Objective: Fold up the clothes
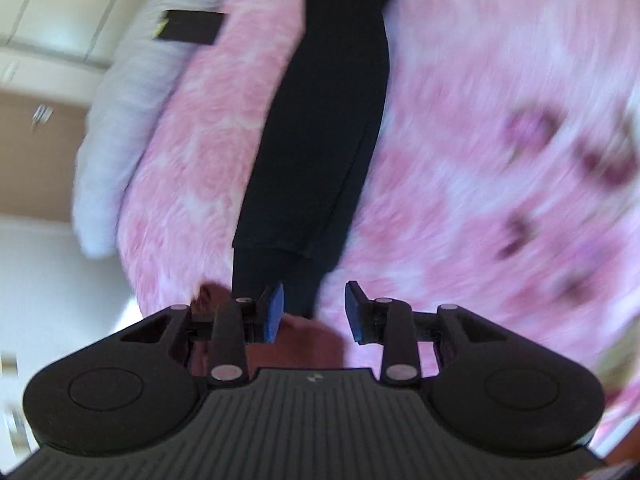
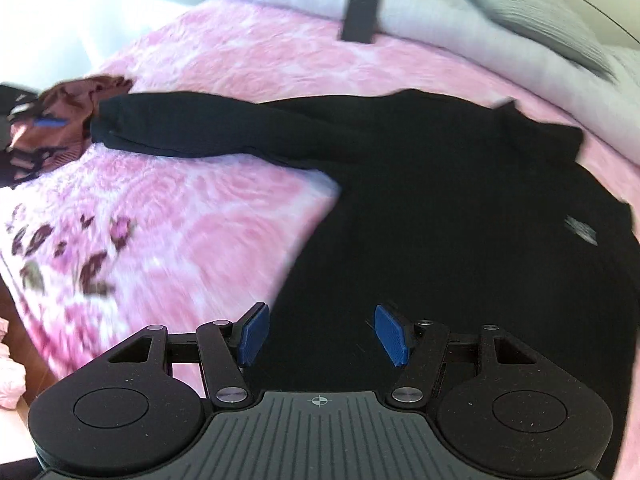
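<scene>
In the left wrist view, the left gripper (image 1: 312, 312) hangs with its 2 blue pads wide apart and nothing between them, just at the cuff end of the black sleeve (image 1: 320, 140), which runs away from the camera up the middle of the pink blanket (image 1: 500, 80). A reddish-brown garment (image 1: 308, 340) lies bunched directly under the gripper, touching the cuff. To the far left a pale pillow (image 1: 120, 120) carries a small dark flat object (image 1: 190, 26); what it is cannot be told. The whole view is blurred. In the right wrist view, the right gripper (image 2: 320, 334) is likewise wide and empty, poised over the near edge of the black top (image 2: 460, 220), which lies spread flat on the blanket's right side with 1 sleeve stretched straight out to the left, its cuff meeting the reddish-brown garment at the far left. The top's collar points toward the far pillows. Judging by this, the step in hand is the sleeve: the top lies open and unfolded, with each claw stationed at 1 end of the job. The next move likely calls for the left claw to close on the cuff alone, not the garment beneath it, and carry it across the body while the right steadies or grips the hem.
</scene>
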{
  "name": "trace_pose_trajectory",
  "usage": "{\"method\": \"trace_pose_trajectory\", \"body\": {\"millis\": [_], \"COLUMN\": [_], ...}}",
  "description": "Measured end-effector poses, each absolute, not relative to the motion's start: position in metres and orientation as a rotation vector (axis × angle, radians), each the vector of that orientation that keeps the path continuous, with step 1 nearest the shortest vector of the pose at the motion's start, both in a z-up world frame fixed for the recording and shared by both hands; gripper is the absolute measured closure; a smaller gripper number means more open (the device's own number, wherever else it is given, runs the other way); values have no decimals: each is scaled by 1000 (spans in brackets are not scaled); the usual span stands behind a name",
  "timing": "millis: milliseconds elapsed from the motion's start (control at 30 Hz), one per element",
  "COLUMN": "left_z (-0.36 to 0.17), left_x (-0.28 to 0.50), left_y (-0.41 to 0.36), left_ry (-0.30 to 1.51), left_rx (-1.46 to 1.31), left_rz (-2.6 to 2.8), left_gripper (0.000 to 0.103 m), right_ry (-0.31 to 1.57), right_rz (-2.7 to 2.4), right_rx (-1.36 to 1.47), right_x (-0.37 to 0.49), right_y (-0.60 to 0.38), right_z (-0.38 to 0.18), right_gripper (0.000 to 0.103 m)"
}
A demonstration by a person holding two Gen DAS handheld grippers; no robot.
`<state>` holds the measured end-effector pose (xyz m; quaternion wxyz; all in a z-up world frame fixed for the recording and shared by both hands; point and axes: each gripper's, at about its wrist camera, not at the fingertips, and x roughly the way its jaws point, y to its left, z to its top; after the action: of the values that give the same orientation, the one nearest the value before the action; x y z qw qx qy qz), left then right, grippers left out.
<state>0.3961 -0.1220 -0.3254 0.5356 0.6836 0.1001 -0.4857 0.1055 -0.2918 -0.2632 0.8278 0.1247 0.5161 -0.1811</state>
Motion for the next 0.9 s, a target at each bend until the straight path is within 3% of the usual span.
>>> {"method": "trace_pose_trajectory", "body": {"millis": [167, 233, 267, 433, 567, 900], "left_z": [-367, -368, -366, -346, -345, -297], "left_x": [435, 442, 444, 421, 414, 457], "left_y": [-129, -130, -128, -92, -85, -114], "left_ry": [179, 197, 203, 100, 146, 385], "left_rx": [1733, 1718, 1711, 1723, 1694, 1413], "left_rz": [-1270, -1290, -1299, -1320, -1304, -1270], "left_gripper": [76, 92, 94, 95, 96, 96], "right_ry": [1142, 1151, 1155, 1177, 1194, 1190], "right_rz": [-381, -391, -396, -420, -410, -231], "right_rx": [259, 266, 270, 289, 286, -385], "right_x": [168, 174, 177, 192, 196, 232], "right_y": [-292, -295, -296, -303, -304, -283], "right_z": [-285, -286, -287, -291, -297, -338], "right_gripper": [40, 40, 40, 40, 40, 41]}}
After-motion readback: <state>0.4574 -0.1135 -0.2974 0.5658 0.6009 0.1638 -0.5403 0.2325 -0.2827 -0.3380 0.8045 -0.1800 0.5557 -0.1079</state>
